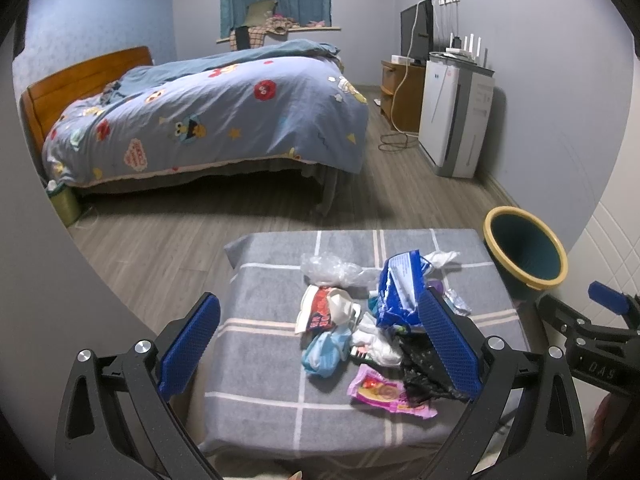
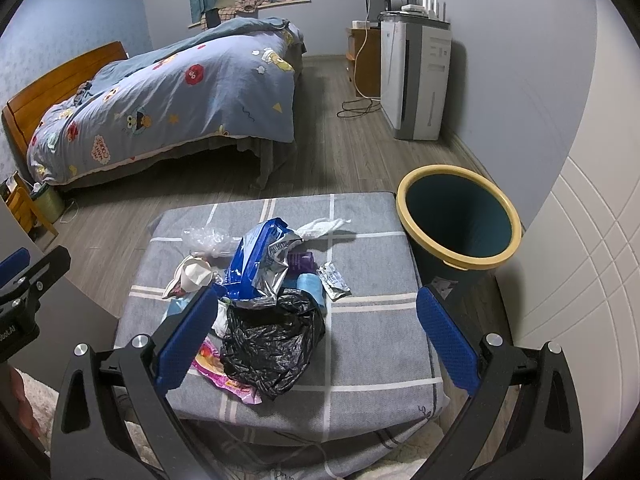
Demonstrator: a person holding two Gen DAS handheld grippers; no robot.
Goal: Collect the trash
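Note:
A heap of trash lies on a low table with a grey checked cloth (image 1: 272,364) (image 2: 372,340): a blue foil bag (image 1: 400,292) (image 2: 260,264), a crumpled black plastic bag (image 1: 420,376) (image 2: 272,344), a pink wrapper (image 1: 388,394) (image 2: 224,376), a clear plastic bag (image 1: 332,270) (image 2: 208,238), white tissues (image 1: 440,258) (image 2: 320,226) and a light blue mask (image 1: 324,350). A teal bin with a yellow rim (image 1: 524,254) (image 2: 460,220) stands on the floor to the table's right. My left gripper (image 1: 320,340) hovers open over the heap's near side. My right gripper (image 2: 316,328) is open above the black bag.
A bed with a blue cartoon quilt (image 1: 224,120) (image 2: 172,92) fills the far left. A white appliance (image 1: 456,116) (image 2: 416,76) and a wooden cabinet (image 1: 400,92) stand by the right wall, with cables (image 1: 396,142) on the wooden floor. A small green bin (image 1: 66,202) sits by the bed.

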